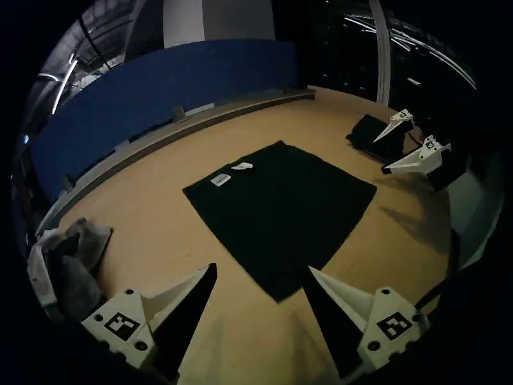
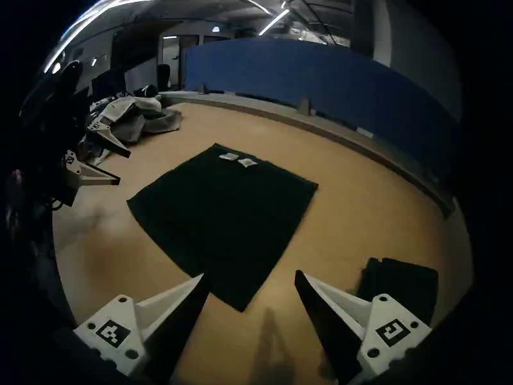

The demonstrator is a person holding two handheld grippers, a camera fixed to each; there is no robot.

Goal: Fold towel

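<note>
A dark towel [image 1: 282, 208] lies spread flat on the wooden table [image 1: 160, 212], with two small white tags [image 1: 221, 179] near its far edge. My left gripper [image 1: 260, 276] is open just above the towel's near corner. In the right gripper view the same towel [image 2: 221, 215] lies flat, and my right gripper [image 2: 250, 282] stands open over its near corner. Across the table, the right gripper [image 1: 401, 151] appears at the far right of the left gripper view. The left gripper [image 2: 106, 160] shows at the far left of the right gripper view.
A heap of grey and white cloth [image 1: 67, 266] lies at the table's left end, also seen as a cloth pile [image 2: 138, 119]. A folded dark stack [image 2: 401, 285] rests near the right gripper, the same stack [image 1: 375, 135]. A blue partition [image 1: 160, 90] runs along the table's far edge.
</note>
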